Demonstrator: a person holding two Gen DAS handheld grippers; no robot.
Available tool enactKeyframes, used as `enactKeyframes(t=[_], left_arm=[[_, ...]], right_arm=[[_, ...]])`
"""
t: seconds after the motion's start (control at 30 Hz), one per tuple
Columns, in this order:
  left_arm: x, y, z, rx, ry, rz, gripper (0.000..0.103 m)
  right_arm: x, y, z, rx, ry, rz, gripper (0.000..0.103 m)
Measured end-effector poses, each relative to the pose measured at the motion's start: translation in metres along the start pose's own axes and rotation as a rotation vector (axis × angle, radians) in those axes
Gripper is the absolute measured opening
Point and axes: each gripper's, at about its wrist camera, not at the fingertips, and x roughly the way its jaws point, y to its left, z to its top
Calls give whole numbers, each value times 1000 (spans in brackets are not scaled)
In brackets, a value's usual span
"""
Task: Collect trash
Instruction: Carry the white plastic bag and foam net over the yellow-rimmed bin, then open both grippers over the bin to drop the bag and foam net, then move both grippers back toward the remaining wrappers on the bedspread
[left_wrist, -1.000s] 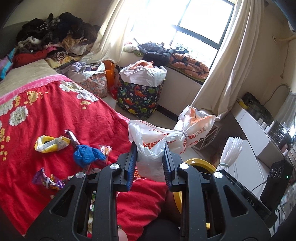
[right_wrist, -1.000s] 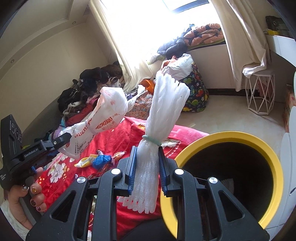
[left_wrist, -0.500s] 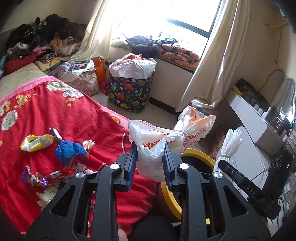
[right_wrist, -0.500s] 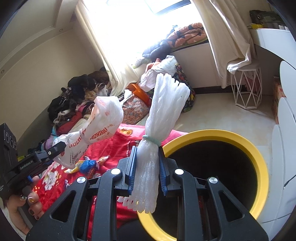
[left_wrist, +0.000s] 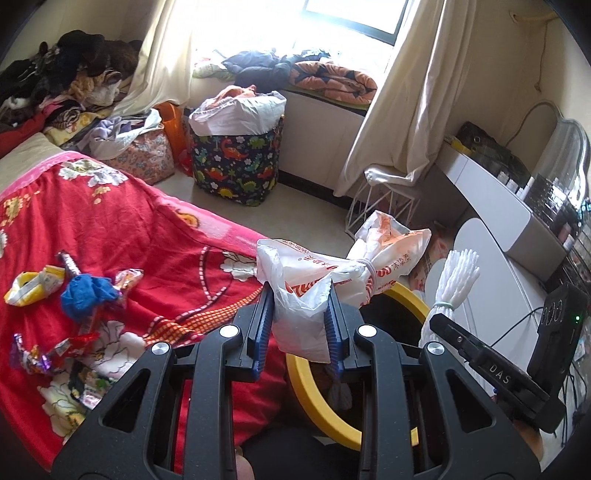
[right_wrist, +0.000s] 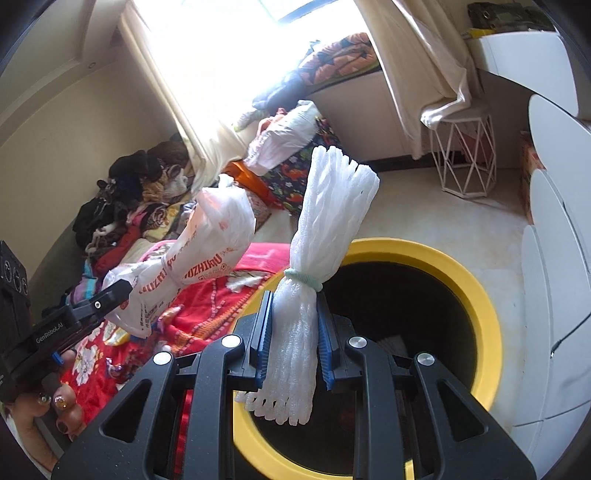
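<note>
**Carrying two bundles toward the bin**

Item 1, wrappers (left_wrist: 55, 284): loose on the red blanket (left_wrist: 155, 236), uncollected; they sit further left in my view than a second ago.

Item 2, left gripper (left_wrist: 300, 325): clamped on the tied plastic bag (left_wrist: 332, 273), now beside the yellow rim.

Item 3, right gripper (right_wrist: 293, 334): clamped on the white foam bundle (right_wrist: 325, 236), now over the bin's mouth.

Item 4, yellow-rimmed bin (right_wrist: 476, 295): it fills more of my right view than before. I judge the drop is close.
</note>
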Motion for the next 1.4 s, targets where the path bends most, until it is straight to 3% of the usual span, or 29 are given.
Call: enactKeyframes(t=[0.77, 0.87, 0.93, 1.1, 1.2, 1.4], left_arm=[[70, -43, -17, 92, 141, -40, 22], [75, -44, -20, 92, 157, -44, 32], [75, -41, -21, 75, 159, -46, 45], [65, -26, -22, 22, 128, -47, 79], [55, -18, -22, 11, 93, -44, 92], [39, -9, -17, 28, 43, -22, 92]], right_arm=[[11, -42, -19, 42, 81, -96, 24], [12, -47, -20, 52, 89, -119, 33], [12, -50, -21, 64, 86, -126, 46], [14, -56, -23, 82, 85, -147, 50], [15, -56, -22, 79, 84, -150, 57], [12, -42, -22, 46, 55, -145, 67]])
